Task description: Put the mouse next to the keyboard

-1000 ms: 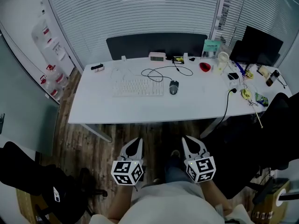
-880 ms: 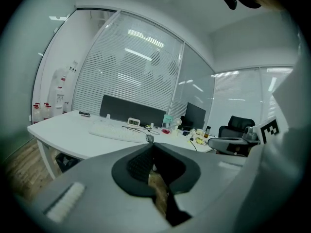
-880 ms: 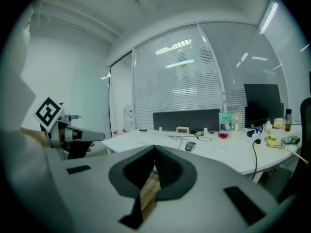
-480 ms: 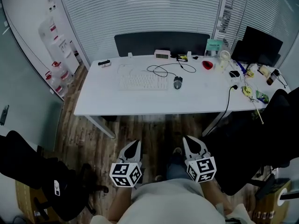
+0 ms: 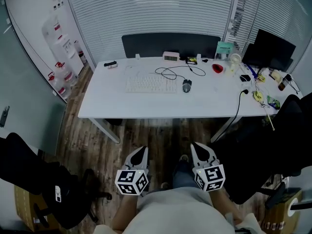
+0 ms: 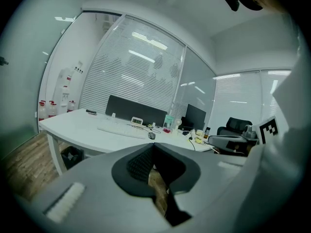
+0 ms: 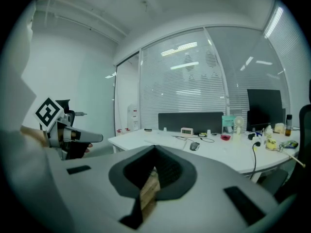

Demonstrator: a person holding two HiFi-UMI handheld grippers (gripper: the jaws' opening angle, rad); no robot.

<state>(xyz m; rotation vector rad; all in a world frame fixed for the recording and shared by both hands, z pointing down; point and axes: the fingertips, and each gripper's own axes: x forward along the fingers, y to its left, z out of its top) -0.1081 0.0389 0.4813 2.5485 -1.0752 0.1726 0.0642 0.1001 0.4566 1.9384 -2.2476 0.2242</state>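
Already the mouse (image 5: 186, 86) lies at the keyboard's (image 5: 150, 85) three o'clock on the worktop (image 5: 146, 106), seemingly just beside it; only the view has drifted. The left tongs (image 5: 142, 151) and right tongs (image 5: 197, 149) stay pinched together and empty at six o'clock, so little seems left to do.

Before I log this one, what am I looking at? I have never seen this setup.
A person holds a tool in each hand: the left gripper and the right gripper, each carrying a marker cube. The top-down picture comes from a camera on the person's head. The other two come from cameras riding on each gripper, looking along it. Both grippers are shut and empty, held short of the white table. On it lie a keyboard, a mouse just right of it, and clutter near a monitor.
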